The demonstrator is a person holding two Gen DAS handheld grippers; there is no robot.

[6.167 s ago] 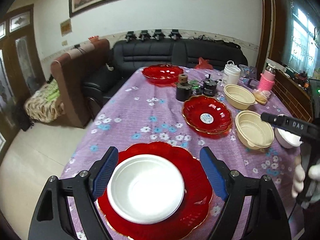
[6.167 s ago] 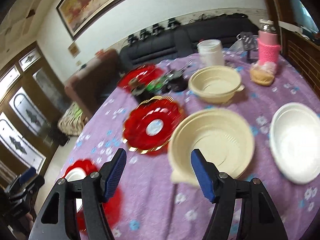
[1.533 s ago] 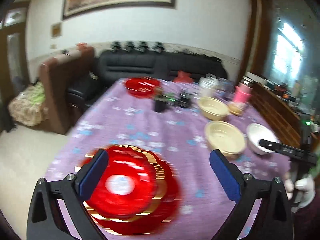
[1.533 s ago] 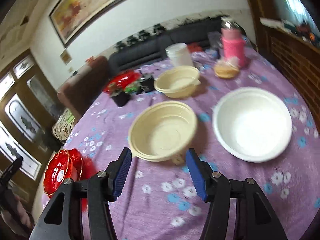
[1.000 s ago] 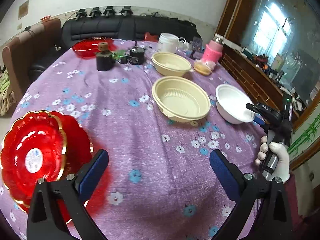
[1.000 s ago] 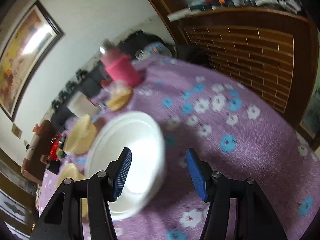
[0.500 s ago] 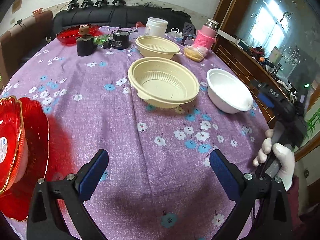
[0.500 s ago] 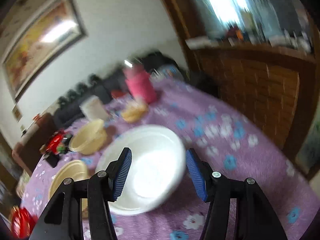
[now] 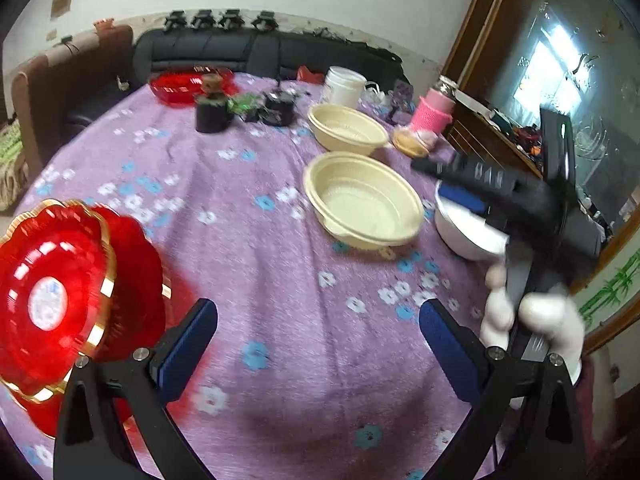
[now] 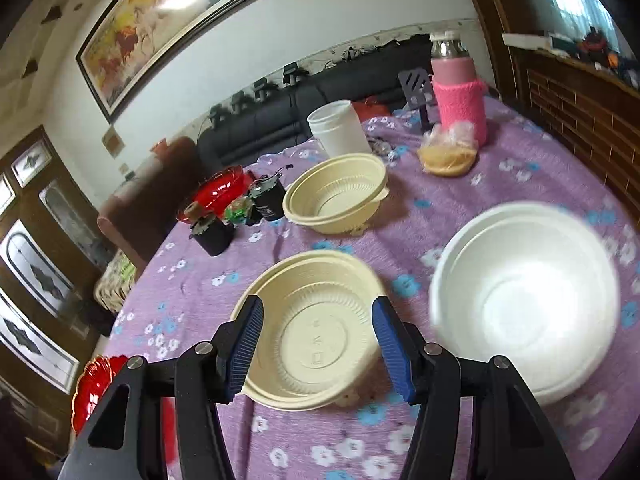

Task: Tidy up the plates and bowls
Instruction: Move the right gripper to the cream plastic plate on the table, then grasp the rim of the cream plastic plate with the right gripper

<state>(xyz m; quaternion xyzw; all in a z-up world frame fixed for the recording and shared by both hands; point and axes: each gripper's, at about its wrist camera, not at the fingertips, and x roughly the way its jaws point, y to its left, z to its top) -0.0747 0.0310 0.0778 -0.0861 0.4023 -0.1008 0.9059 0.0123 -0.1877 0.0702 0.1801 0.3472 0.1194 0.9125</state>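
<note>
Stacked red plates (image 9: 52, 300) with gold rims lie at the table's left edge, also in the right wrist view (image 10: 94, 384). A near cream bowl (image 9: 362, 200) (image 10: 312, 332) and a far cream bowl (image 9: 346, 128) (image 10: 336, 194) sit mid-table. A white bowl (image 10: 528, 312) (image 9: 468, 236) is to their right. My left gripper (image 9: 318, 340) is open and empty over bare cloth. My right gripper (image 10: 318, 342) is open, its jaws on either side of the near cream bowl; in the left view it (image 9: 472, 188) hovers over the white bowl.
A third red plate (image 9: 188, 82) sits at the far end with black pots (image 9: 210, 112), a white jar (image 10: 338, 128), a pink-sleeved bottle (image 10: 458, 92) and a wrapped bun (image 10: 446, 156). A black sofa (image 9: 248, 52) stands behind the purple tablecloth (image 9: 280, 280).
My right gripper has swung left from the white bowl to frame the near cream bowl. My left gripper's view has turned back left, showing more of the red plates.
</note>
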